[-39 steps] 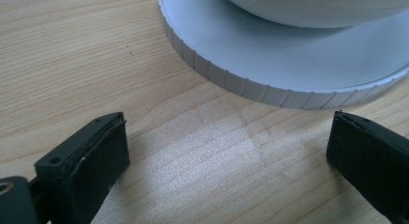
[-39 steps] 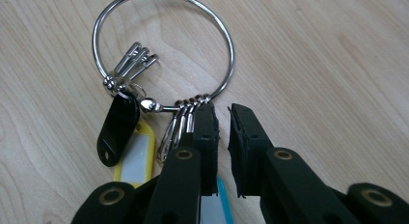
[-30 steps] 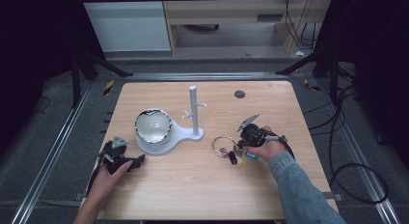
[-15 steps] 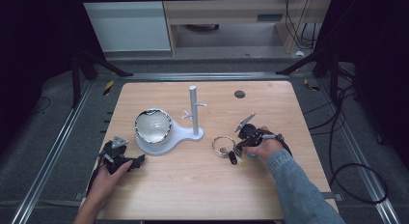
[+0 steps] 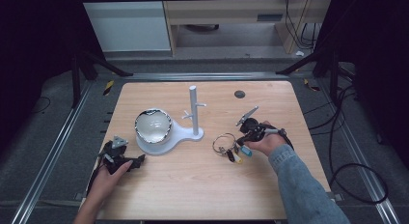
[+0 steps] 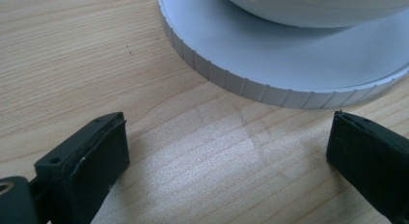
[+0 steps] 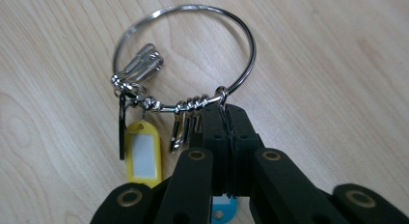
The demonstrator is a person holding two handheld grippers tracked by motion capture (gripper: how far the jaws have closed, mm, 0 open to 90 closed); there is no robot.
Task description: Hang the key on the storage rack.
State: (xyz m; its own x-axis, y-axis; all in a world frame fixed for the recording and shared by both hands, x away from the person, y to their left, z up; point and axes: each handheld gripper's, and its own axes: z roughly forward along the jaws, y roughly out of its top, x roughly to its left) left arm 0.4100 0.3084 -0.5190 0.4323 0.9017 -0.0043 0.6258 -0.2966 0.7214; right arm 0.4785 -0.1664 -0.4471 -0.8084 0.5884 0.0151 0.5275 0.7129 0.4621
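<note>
A metal key ring with several clips and tags lies on the wooden table, right of centre. My right gripper is at its right side. In the right gripper view the jaws are shut on the ring's wire beside the clips, with a yellow tag hanging left and a blue tag under the jaws. My left gripper rests near the table's left front, open, with bare wood between its jaws. It faces the ribbed rim of a white stand base.
The white stand has an upright post with short pegs and carries a bowl on its round base. A small dark disc sits at the table's back right. Cables trail on the floor to the right.
</note>
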